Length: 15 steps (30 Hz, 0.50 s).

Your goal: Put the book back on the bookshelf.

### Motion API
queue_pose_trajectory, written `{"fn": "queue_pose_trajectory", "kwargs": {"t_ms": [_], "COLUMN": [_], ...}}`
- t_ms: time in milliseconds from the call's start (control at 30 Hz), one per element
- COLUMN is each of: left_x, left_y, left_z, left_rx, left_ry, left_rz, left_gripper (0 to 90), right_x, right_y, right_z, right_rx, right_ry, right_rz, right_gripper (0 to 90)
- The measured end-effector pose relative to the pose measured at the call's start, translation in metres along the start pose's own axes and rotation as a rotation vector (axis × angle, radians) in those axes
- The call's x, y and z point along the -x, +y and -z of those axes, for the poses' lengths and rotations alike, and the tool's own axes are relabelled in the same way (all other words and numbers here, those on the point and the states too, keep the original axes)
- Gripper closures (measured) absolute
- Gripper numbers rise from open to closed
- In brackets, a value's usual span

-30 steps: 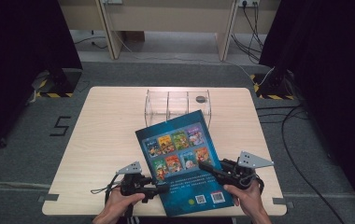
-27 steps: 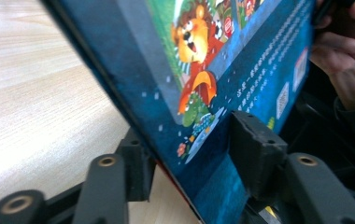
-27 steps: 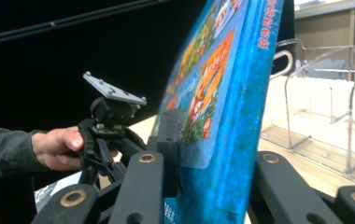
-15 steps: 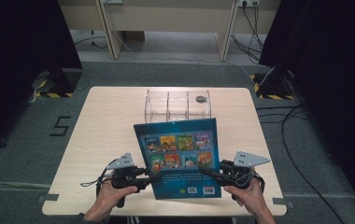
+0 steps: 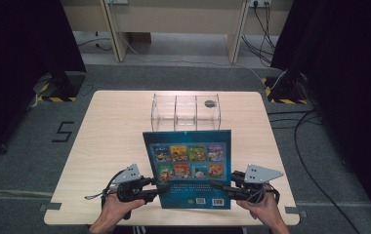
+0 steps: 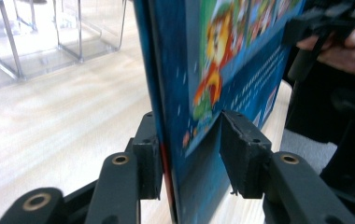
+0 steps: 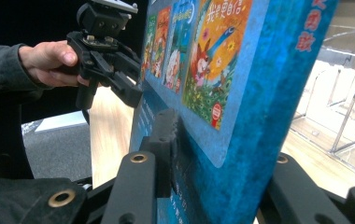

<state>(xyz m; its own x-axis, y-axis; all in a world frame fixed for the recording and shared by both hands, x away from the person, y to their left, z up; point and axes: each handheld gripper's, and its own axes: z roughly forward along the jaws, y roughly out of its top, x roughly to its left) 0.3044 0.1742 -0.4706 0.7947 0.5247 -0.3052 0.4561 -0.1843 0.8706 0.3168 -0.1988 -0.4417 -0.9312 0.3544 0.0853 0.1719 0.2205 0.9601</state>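
Blue picture book (image 5: pixel 189 168) stands upright above the desk (image 5: pixel 110 146), in front of the clear organiser (image 5: pixel 186 112). Left claw (image 5: pixel 160 190) clamps its lower left edge; right claw (image 5: pixel 215 185) clamps its lower right edge, jaws having just eased wider.

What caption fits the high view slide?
Both grippers, left and right, hold a blue book upright before a clear organizer.

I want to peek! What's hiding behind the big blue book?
Behind the blue book stands a clear three-slot rack with a small dark round thing in its right slot. The book covers the table directly behind it.
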Motion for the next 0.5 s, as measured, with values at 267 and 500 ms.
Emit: {"fn": "queue_pose_trajectory", "kwargs": {"t_ms": [267,500], "left_x": [-0.006,-0.009], "left_y": [-0.021,-0.022], "left_z": [-0.011,-0.011], "left_rx": [-0.091,-0.082], "left_ry": [0.033,0.006], "left_rz": [0.008,0.029], "left_gripper": [59.8,60.4], "right_x": [-0.003,-0.004], "right_y": [0.0,0.002], "right_z": [0.0,0.0], "right_rx": [0.009,0.006], "right_ry": [0.005,0.009], "right_rz": [0.06,0.079], "right_gripper": [69.0,68.9]}}
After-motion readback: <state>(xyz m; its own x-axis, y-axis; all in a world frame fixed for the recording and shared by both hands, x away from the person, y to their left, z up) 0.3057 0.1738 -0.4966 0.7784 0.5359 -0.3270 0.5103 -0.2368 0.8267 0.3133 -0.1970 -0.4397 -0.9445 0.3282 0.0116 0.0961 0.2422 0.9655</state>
